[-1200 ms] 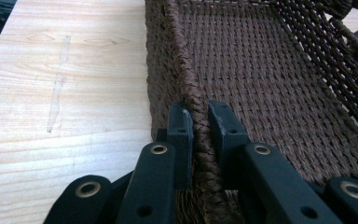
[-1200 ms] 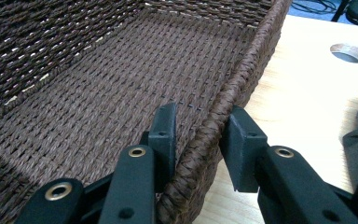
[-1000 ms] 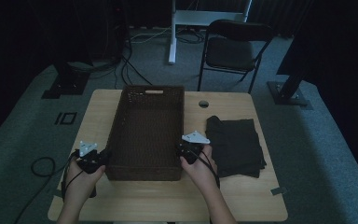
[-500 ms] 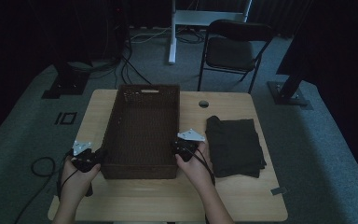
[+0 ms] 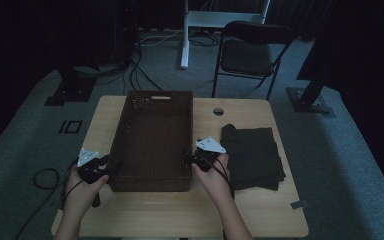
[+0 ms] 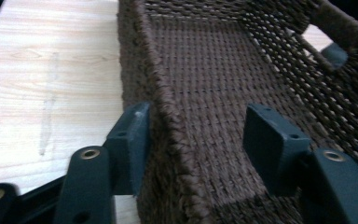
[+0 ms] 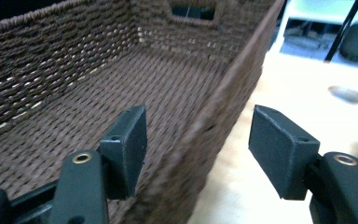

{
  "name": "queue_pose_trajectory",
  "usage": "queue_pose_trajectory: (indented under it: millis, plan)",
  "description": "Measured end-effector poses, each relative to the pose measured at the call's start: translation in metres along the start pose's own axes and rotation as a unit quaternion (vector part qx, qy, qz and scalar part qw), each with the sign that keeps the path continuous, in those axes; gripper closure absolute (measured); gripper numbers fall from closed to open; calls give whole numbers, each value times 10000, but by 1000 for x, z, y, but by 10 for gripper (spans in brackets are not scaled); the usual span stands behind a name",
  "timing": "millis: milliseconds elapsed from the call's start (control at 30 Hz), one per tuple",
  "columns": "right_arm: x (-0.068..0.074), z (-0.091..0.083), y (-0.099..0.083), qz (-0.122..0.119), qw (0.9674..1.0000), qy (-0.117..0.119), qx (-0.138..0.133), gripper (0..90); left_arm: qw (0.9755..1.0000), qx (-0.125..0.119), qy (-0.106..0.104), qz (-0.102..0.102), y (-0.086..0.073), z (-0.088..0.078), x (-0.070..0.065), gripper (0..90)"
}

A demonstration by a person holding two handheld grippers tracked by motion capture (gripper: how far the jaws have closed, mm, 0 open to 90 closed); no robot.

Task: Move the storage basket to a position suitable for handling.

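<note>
Basket (image 5: 152, 142) sits mid-table, near edge by your hands, looks just released: left gripper (image 6: 200, 135) and right gripper (image 7: 198, 149) jaws just opened, spread astride side walls, no pinch. Next: back both off rims. Folded cloth (image 5: 252, 155) close right; table (image 5: 145, 212) front strip free

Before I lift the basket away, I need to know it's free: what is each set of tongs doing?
Left tongs: just opened, astride the basket wall, not gripping.
Right tongs: just opened, astride the opposite wall, not gripping.
</note>
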State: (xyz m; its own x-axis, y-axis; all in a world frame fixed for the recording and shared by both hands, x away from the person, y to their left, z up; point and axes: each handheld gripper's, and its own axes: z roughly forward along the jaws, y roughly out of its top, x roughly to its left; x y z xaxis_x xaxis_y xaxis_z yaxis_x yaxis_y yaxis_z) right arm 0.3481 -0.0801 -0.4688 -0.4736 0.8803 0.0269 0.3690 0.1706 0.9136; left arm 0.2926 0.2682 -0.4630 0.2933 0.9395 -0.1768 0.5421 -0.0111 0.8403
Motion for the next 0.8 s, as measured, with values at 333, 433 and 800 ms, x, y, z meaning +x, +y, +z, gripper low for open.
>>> queue_pose_trajectory:
  millis: [333, 433, 800]
  plan:
    - [-13, -17, 13, 100, 9974, 161, -693, 199, 9990, -10, 29, 451, 11, -10, 2, 181]
    - [-16, -22, 15, 312, 9966, 308, -698, 222, 9987, 46, 41, 508, 17, -15, 1, 182]
    - [-27, -44, 15, -277, 9990, 107, -323, 179, 9967, -104, -257, 757, 30, -16, -14, 145]
